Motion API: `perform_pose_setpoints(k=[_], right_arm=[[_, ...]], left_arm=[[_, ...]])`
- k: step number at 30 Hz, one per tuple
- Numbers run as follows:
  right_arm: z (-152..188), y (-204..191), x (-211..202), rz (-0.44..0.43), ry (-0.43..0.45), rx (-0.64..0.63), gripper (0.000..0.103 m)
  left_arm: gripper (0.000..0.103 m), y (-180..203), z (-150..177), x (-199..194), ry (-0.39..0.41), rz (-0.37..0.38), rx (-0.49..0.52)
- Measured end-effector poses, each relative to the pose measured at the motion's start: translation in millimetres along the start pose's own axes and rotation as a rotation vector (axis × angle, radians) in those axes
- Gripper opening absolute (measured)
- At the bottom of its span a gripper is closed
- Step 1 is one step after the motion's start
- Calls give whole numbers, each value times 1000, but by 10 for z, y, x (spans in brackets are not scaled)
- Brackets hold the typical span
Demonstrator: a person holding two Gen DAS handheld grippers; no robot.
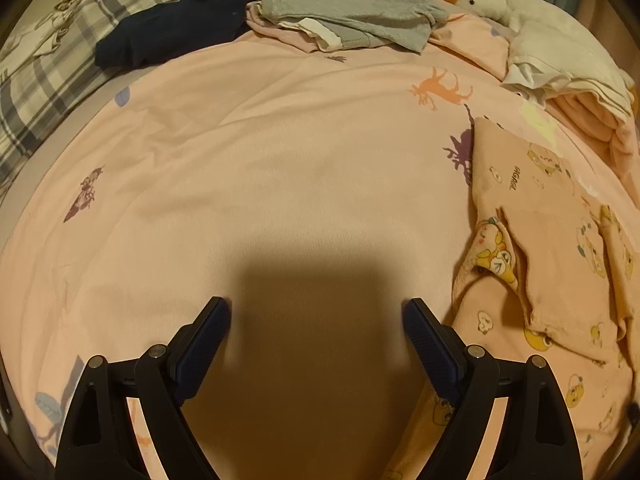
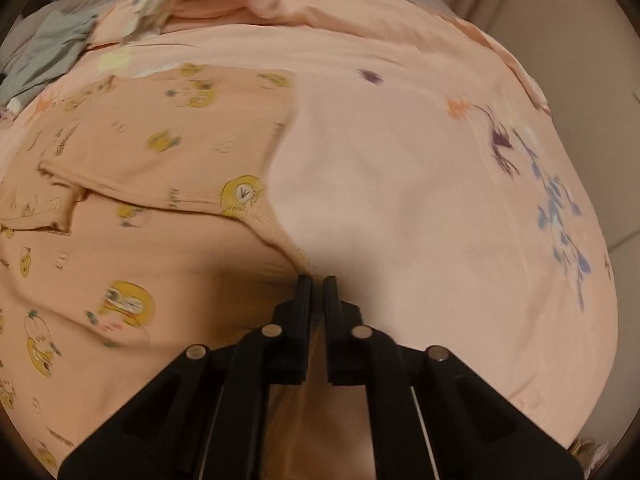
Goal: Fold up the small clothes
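Observation:
A peach garment with yellow cartoon prints (image 2: 168, 128) lies partly folded on the pink bed sheet (image 2: 400, 160). My right gripper (image 2: 318, 280) is shut, its tips pinching the garment's stitched hem corner, where the creases in the cloth converge. In the left wrist view the same garment (image 1: 552, 248) lies at the right. My left gripper (image 1: 316, 312) hovers wide open over bare sheet (image 1: 280, 140) to the left of the garment, with nothing between its fingers. Its right finger is close to the garment's edge.
At the far side of the bed lie a dark navy garment (image 1: 176, 28), a grey garment (image 1: 360, 4) and a pile of white cloth (image 1: 560, 68). A white plush goose (image 1: 520, 12) and a plaid pillow (image 1: 48, 80) lie there too.

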State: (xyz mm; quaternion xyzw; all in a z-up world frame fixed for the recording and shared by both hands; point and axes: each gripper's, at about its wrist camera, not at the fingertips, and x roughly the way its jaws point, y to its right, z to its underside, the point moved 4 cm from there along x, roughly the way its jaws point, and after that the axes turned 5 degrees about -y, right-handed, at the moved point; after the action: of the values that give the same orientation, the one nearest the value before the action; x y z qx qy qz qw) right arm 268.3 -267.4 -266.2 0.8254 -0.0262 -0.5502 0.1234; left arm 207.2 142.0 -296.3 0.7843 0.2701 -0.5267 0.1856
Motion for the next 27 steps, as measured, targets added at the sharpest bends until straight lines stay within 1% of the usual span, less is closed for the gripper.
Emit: perform_pose_setpoints(k=[1, 2, 3, 4, 5, 6, 7, 8, 9, 10, 12, 13, 14, 15, 16, 17, 18, 19, 20, 21, 22, 23, 24, 26, 27], right_arm=[[18, 119, -18, 65, 11, 10, 0], [46, 268, -35, 128, 29, 30, 2], [83, 422, -16, 150, 27, 59, 3], [124, 539, 53, 149, -3, 89, 3], [206, 701, 154, 124, -57, 133, 4], [266, 786, 180, 93, -69, 149, 4], [277, 835, 135, 58, -39, 138, 4], [258, 824, 97, 51, -32, 126, 10], [230, 802, 57, 28, -31, 117, 11], [183, 750, -2, -20, -28, 114, 12], [56, 545, -143, -151, -14, 106, 37], [-13, 394, -217, -201, 2, 83, 66], [-31, 197, -259, -220, 22, 59, 84], [-94, -19, -322, -215, 65, 7, 84], [-107, -175, -344, -180, 92, -42, 81], [-178, -347, -316, -129, 120, -118, 79], [-219, -506, -291, -58, 155, -187, 76], [-276, -636, -173, 77, 179, -236, 62], [-337, -649, -22, 161, 153, -239, 29], [-367, -594, 149, 184, 94, -198, 7], [-376, -464, 243, 98, 53, -98, 0], [-375, -295, 234, 52, 65, 0, 0], [-386, -107, 248, 85, 63, 72, 0], [-375, 201, 307, 198, 58, 95, 0], [-367, 330, 349, 212, 52, 100, 0]], left_arm=[[88, 6, 0, 0, 1, -4, 0], [88, 16, -1, -1, 5, -8, 3], [88, 27, 1, -2, 8, -11, 8], [88, 34, 6, -3, 11, -13, 11], [88, 41, 9, -2, 15, -14, 14], [88, 45, 10, -1, 17, -14, 14], [88, 52, 2, 6, 22, -15, 13], [88, 54, 1, 11, 24, -17, 12], [89, 62, -3, 18, 26, -22, 14], [89, 68, -1, 18, 28, -26, 16], [89, 72, 2, 13, 32, -26, 25], [89, 68, -5, 16, 31, -21, 29], [89, 59, -5, 17, 30, -17, 30], [90, 52, -14, 23, 26, -12, 30], [90, 47, -16, 26, 25, -9, 30], [90, 44, -17, 29, 24, -7, 29], [91, 44, -17, 30, 24, -7, 32], [91, 46, -14, 28, 26, -7, 35], [91, 49, -11, 28, 28, -7, 39], [91, 50, -17, 31, 28, -8, 43], [92, 52, -23, 37, 27, -9, 45], [92, 51, -22, 38, 27, -10, 46], [93, 50, -27, 43, 28, -10, 45], [93, 49, -31, 51, 29, -11, 41], [94, 52, -27, 50, 30, -13, 41]])
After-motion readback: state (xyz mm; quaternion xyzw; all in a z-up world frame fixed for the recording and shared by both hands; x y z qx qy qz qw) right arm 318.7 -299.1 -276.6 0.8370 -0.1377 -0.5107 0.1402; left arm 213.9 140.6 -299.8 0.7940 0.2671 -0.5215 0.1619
